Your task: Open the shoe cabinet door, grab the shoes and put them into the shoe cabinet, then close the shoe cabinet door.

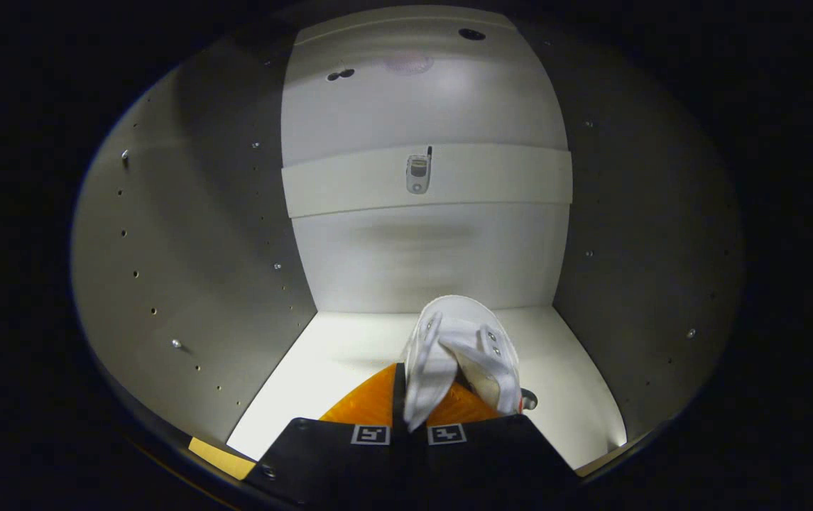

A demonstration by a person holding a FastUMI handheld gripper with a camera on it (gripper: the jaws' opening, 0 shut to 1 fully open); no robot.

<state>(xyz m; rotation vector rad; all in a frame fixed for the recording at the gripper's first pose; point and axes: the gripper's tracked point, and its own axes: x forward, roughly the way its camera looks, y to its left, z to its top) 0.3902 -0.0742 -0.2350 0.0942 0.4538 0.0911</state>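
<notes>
I look into the open shoe cabinet (200,284), a pale box with side walls full of small peg holes. A white canvas shoe (459,348) with metal eyelets hangs between my fingers, toe pointing at the back wall, just over the cabinet's white floor (335,369). My gripper (410,415) is shut on the shoe: both fingers press on the shoe's upper edge near the heel, and the fabric bunches between them. The sole and the far side of the shoe are hidden.
A white cross rail (505,181) spans the back wall at mid height, with a small grey fitting (418,174) on it. The cabinet's left and right walls close in on both sides. The floor's front edge (218,458) lies just below my fingers.
</notes>
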